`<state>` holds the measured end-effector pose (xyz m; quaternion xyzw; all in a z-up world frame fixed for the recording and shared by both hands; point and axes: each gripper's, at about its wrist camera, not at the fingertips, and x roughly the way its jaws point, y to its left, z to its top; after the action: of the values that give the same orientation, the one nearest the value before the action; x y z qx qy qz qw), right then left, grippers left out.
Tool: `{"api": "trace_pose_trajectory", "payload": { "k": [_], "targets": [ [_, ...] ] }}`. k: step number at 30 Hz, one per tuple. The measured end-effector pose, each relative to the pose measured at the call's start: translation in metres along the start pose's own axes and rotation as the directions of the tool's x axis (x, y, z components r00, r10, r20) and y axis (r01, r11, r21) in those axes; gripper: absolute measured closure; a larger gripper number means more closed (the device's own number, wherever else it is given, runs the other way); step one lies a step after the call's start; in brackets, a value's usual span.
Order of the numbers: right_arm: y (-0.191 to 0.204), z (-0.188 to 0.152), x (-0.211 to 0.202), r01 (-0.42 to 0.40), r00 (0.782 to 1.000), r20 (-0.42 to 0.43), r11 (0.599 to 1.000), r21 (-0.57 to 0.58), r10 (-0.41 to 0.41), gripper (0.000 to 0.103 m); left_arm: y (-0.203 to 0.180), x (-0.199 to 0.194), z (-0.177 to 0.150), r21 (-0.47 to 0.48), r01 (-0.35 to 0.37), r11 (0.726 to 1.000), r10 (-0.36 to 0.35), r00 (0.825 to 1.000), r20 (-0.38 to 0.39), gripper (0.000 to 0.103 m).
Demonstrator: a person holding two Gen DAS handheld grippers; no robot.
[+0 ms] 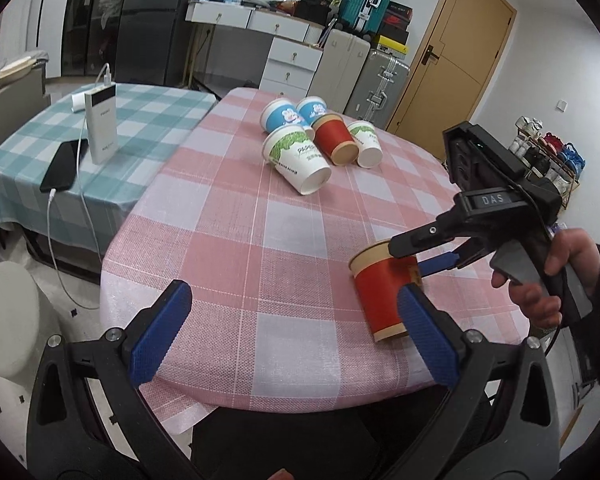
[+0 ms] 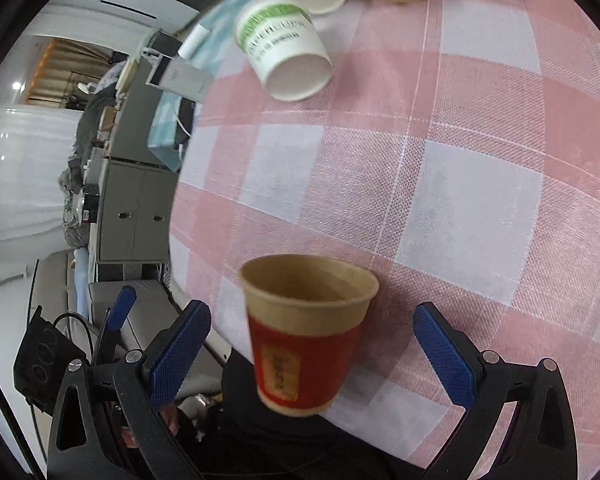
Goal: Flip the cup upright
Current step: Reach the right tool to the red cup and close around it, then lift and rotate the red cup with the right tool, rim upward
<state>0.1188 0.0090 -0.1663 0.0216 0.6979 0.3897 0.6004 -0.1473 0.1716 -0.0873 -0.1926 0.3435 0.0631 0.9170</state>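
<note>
Bench (image 1: 228,240) edge at five o'clock is occupied by the red cup (image 1: 380,300), tilted. The left claw (image 1: 296,336) is spread wide, empty. The right claw (image 2: 312,356) is likewise parted around it, untouching.

The red cup (image 2: 306,344) is paper with a matt, ridged sleeve and a plain brown rim. The pink checked tablecloth (image 1: 260,240) is rough woven cloth. The right gripper (image 2: 308,354) has black plastic arms, bumpy blue pads (image 2: 444,354) and shiny metal screws
</note>
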Motion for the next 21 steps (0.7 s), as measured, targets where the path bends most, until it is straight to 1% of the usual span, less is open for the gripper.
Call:
{"api": "trace_pose_trajectory", "payload": {
  "k": [4,7,8,9,11,12,13,14,18,21],
  "targets": [
    [0.0,0.012,0.012,0.02,0.999,-0.051,1.0,-0.005,-0.02,0.0,0.009,0.015,-0.002,-0.031,0.01,0.999,-0.011,0.999,-0.031,0.001],
    [0.0,0.018,0.02,0.03,0.997,-0.076,0.999,-0.013,-0.031,0.001,0.016,0.023,0.0,-0.069,0.043,0.997,-0.046,0.998,-0.048,0.001],
    [0.001,0.017,0.021,0.025,0.996,-0.089,1.0,-0.014,-0.027,0.003,0.017,0.025,0.001,-0.075,0.049,0.996,-0.053,0.997,-0.049,0.001],
    [0.0,0.018,0.023,0.028,0.995,-0.092,1.0,-0.007,-0.029,0.008,0.018,0.026,0.001,-0.077,0.049,0.996,-0.053,0.997,-0.047,0.001],
    [-0.001,0.02,0.023,0.022,0.995,-0.097,1.0,-0.005,-0.022,0.02,0.018,0.03,0.002,-0.078,0.052,0.996,-0.055,0.997,-0.05,0.001],
    [-0.002,0.02,0.022,0.021,0.995,-0.097,1.0,-0.003,-0.021,0.023,0.018,0.032,0.002,-0.078,0.054,0.995,-0.059,0.997,-0.057,0.001],
    [-0.003,0.021,0.023,0.013,0.995,-0.102,1.0,0.002,-0.012,0.031,0.017,0.035,0.002,-0.078,0.06,0.995,-0.065,0.996,-0.06,0.001],
    [-0.004,0.019,0.021,0.006,0.995,-0.102,1.0,0.003,-0.006,0.031,0.017,0.038,0.002,-0.076,0.063,0.995,-0.068,0.996,-0.064,0.001],
    [-0.002,0.015,0.012,0.04,0.996,-0.077,0.999,-0.034,-0.043,0.034,0.012,0.046,0.002,-0.065,0.073,0.995,-0.078,0.994,-0.078,0.001],
    [-0.002,0.011,0.001,0.028,0.999,-0.044,0.998,-0.047,-0.03,0.035,0.008,0.053,0.004,-0.066,0.075,0.995,-0.081,0.993,-0.091,0.001]
  ]
}}
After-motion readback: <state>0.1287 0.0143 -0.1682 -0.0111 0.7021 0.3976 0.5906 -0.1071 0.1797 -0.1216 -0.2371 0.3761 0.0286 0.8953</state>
